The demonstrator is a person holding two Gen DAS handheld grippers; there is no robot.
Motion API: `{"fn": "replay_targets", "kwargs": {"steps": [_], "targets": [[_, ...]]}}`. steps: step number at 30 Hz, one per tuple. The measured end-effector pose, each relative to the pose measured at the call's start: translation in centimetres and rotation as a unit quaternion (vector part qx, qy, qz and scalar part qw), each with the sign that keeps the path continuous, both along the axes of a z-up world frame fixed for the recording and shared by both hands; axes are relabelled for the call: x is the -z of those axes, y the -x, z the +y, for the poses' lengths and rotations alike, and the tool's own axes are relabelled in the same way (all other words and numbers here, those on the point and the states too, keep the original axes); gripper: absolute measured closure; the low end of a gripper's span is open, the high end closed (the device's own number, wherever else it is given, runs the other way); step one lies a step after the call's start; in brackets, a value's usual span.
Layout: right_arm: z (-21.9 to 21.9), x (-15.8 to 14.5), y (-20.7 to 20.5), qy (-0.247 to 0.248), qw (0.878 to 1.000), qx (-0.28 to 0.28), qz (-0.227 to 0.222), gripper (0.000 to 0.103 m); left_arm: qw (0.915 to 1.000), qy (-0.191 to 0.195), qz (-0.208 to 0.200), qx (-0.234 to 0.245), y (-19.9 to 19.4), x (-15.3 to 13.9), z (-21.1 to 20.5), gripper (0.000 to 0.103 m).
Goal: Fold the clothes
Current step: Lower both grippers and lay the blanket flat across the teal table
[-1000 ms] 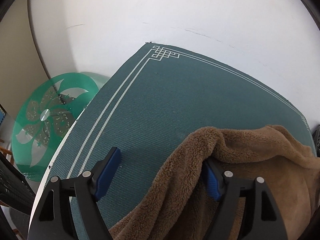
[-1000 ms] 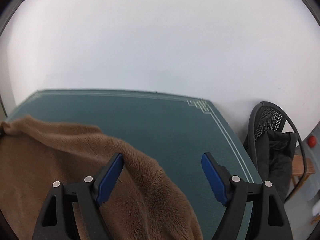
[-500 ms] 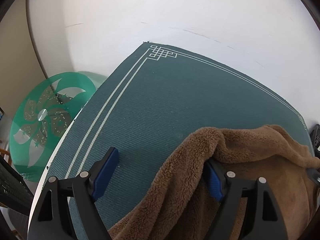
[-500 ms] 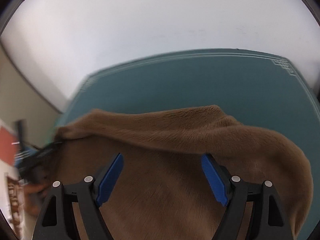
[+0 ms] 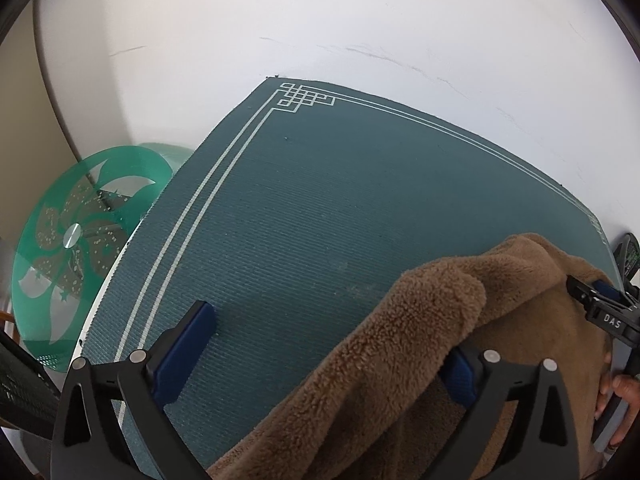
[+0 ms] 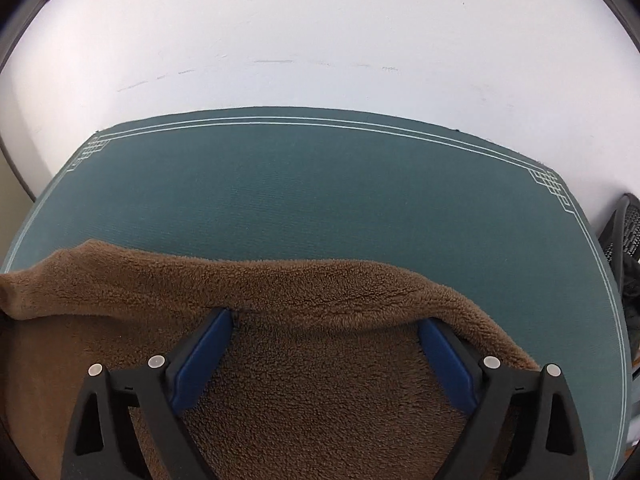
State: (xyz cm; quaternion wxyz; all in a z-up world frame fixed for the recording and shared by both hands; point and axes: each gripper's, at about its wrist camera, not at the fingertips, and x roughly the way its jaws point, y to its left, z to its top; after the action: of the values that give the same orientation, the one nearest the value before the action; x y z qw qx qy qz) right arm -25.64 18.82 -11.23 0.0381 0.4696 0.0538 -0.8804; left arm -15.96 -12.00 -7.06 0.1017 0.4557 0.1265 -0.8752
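**A:** Fleece update: we've got the brown fleece garment (image 5: 400,380) lying in a heap on the near part of the surface, on top of the dark green mat (image 5: 320,208) with the pale border lines and knot pattern in the corners. The far half of the mat is bare.

**B:** Where are our tools on it?

**A:** Left tool (image 5: 328,344) is spread wide and its jaws are opening. The left finger sits over bare mat; the right finger is tucked under a rolled edge of the fleece, so fabric lies between the jaws, but we can't see the pads pressing on it. Right tool (image 6: 324,340) has its jaws opening too, wide apart, with both blue pads (image 6: 200,360) down against the fleece just below a raised fold that runs across the view. Fabric fills the gap, nothing pinched.

**B:** Anything else we can see?

**A:** From the left wrist view, the right tool shows at the far right edge over the fleece, with the person's hand (image 5: 616,396) around its handle. A green glass round table (image 5: 80,248) stands left of the surface, a black mesh chair (image 6: 628,248) to the right, white wall (image 6: 320,32) behind.
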Motion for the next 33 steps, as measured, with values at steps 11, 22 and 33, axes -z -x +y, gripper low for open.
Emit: {"fn": "replay_targets", "kwargs": {"steps": [11, 22, 33], "targets": [[0.0, -5.0, -8.6, 0.054, 0.995, -0.080, 0.003, 0.007, 0.9999, -0.009, 0.005, -0.001, 0.1, 0.0, -0.4, 0.001], [3.5, -5.0, -23.5, 0.154, 0.983, -0.090, -0.041, 0.007, 0.9996, -0.018, -0.007, -0.018, -0.6, -2.9, -2.6, 0.001], [3.7, -0.6, -25.6, 0.115, 0.992, -0.053, -0.006, 0.007, 0.9951, 0.093, 0.002, 0.034, -6.0, -8.2, -0.3, 0.001]]}}
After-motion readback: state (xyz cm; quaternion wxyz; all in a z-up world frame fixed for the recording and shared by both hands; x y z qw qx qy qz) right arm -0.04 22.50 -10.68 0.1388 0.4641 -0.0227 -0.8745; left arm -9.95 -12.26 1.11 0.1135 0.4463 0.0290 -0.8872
